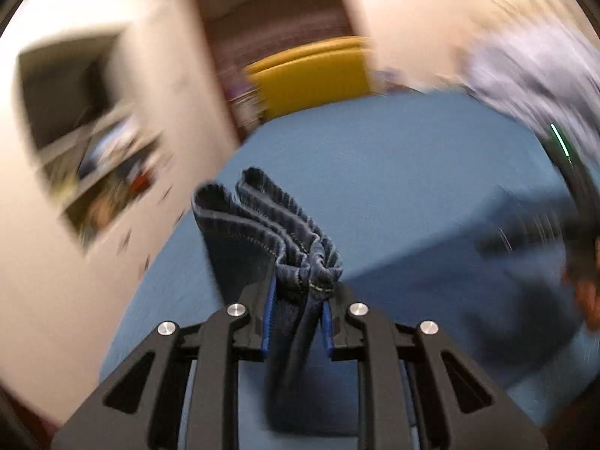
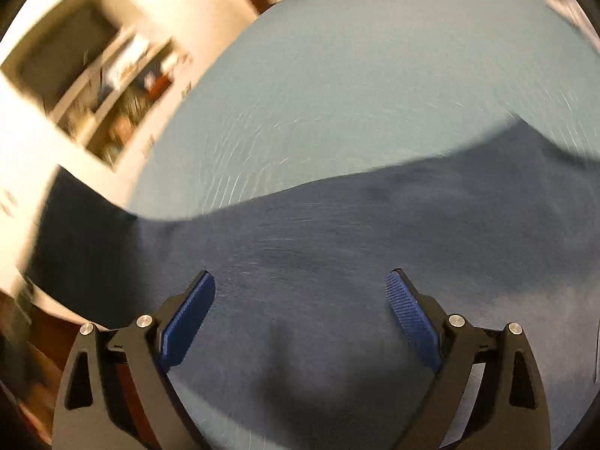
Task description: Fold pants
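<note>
Dark blue denim, ribbed at the hem: the pants (image 1: 285, 240) are bunched between the blue pads (image 1: 270, 315) of the left claw (image 1: 298, 318), which pinches the gathered edge tight. Folds of hem stand up past the fingertips; more cloth hangs down between the fingers toward the camera. Behind it, a blue table (image 1: 375, 157) and a yellow chair (image 1: 315, 78), both blurred.

Right wrist view: right claw (image 2: 300, 300) spread wide, nothing between the pads (image 2: 189, 322). It hangs above the pants (image 2: 337, 262), whose cloth fills the lower half of the view directly beneath and beyond the fingertips. Whether the tips touch the fabric, cannot tell. The cloth runs off the table's (image 2: 375, 75) left edge. Shelves (image 2: 112, 86) at upper left, smeared by motion.
</note>
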A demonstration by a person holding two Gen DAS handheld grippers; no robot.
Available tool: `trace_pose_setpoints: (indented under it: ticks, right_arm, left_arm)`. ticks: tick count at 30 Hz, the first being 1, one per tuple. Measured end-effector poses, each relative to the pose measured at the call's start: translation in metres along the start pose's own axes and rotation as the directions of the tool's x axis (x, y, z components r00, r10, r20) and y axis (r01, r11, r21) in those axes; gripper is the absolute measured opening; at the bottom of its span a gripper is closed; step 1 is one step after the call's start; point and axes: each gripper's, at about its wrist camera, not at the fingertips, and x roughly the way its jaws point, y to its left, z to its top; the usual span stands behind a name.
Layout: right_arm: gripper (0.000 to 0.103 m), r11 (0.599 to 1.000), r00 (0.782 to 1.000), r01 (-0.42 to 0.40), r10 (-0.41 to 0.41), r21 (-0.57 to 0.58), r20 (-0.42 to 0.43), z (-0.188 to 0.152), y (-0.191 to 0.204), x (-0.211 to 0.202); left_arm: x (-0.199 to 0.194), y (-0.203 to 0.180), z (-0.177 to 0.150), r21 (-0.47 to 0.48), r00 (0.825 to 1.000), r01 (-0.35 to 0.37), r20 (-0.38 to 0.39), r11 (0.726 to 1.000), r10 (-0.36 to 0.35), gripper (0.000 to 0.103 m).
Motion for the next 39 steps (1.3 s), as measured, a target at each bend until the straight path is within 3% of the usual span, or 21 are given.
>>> trace_pose_setpoints:
  ticks: [3,5,6,7,11,13,17,19,20,21,23,26,30,33,38,39]
  right_arm:
    - [0.090,0.998,1.000,-0.004,0.002,0.070,0.023,-0.009,-0.054,-0.035]
    - [0.090,0.996,1.000,0.018,-0.020,0.087,0.021,-0.019,-0.074,-0.043]
    - [0.090,0.994,1.000,0.023,-0.025,0.104,0.016,-0.023,-0.085,-0.047]
    - [0.090,0.994,1.000,0.019,-0.021,0.111,0.015,-0.026,-0.090,-0.050]
    - [0.090,0.993,1.000,0.000,-0.002,0.114,0.013,-0.037,-0.103,-0.055]
    - [0.090,0.991,0.999,-0.042,0.043,0.130,-0.002,-0.039,-0.101,-0.049]
    - [0.090,0.985,0.994,-0.093,0.101,0.147,-0.046,-0.045,-0.090,-0.035]
    - [0.090,0.983,0.991,-0.109,0.119,0.146,-0.061,-0.047,-0.081,-0.031]
    - [0.090,0.982,0.989,-0.120,0.131,0.149,-0.070,-0.048,-0.079,-0.030]
    - [0.090,0.978,0.985,-0.136,0.150,0.156,-0.082,-0.048,-0.076,-0.028]
    - [0.090,0.970,0.975,-0.168,0.189,0.173,-0.113,-0.047,-0.070,-0.025]
    - [0.090,0.958,0.953,-0.204,0.241,0.202,-0.185,-0.045,-0.059,-0.018]
    - [0.090,0.939,0.915,-0.224,0.295,0.260,-0.275,-0.045,-0.046,-0.001]
    - [0.090,0.901,0.873,-0.287,0.386,0.325,-0.299,-0.042,-0.029,0.016]
    - [0.090,0.901,0.872,-0.278,0.382,0.333,-0.307,-0.029,-0.003,0.047]
    - [0.087,0.914,0.883,-0.264,0.358,0.309,-0.304,-0.024,0.004,0.053]
  left_arm:
    - [0.011,-0.113,-0.024,0.216,0.999,0.042,0.005,0.975,-0.044,0.020]
    - [0.022,-0.172,-0.057,0.344,0.999,0.037,0.003,0.938,-0.041,0.023]
    - [0.028,-0.199,-0.076,0.414,1.000,0.002,0.004,0.910,-0.004,0.027]
    - [0.031,-0.208,-0.085,0.440,1.000,-0.025,0.016,0.898,0.020,0.042]
    - [0.017,-0.206,-0.104,0.453,0.988,-0.141,0.124,0.880,0.094,0.063]
    - [0.018,-0.199,-0.104,0.467,0.984,-0.163,0.138,0.869,0.110,0.063]
    - [0.026,-0.194,-0.104,0.522,0.990,-0.131,0.110,0.843,0.086,0.061]
    - [0.028,-0.203,-0.100,0.560,0.994,-0.096,0.093,0.823,0.053,0.056]
    - [0.033,-0.206,-0.098,0.582,0.998,-0.062,0.063,0.811,0.031,0.047]
    - [0.036,-0.208,-0.097,0.578,1.000,-0.019,0.029,0.816,0.002,0.042]
    - [0.041,-0.203,-0.092,0.542,0.998,0.063,-0.035,0.838,-0.052,0.023]
    - [0.037,-0.195,-0.087,0.520,0.999,0.043,-0.002,0.853,-0.050,0.020]
    - [0.022,-0.173,-0.067,0.424,0.997,0.031,0.052,0.905,-0.059,0.020]
    - [0.017,-0.160,-0.059,0.393,0.995,0.030,0.072,0.919,-0.063,0.020]
    - [0.013,-0.147,-0.053,0.368,0.993,0.029,0.092,0.929,-0.068,0.020]
    - [0.010,-0.147,-0.054,0.364,0.993,0.026,0.096,0.931,-0.065,0.020]
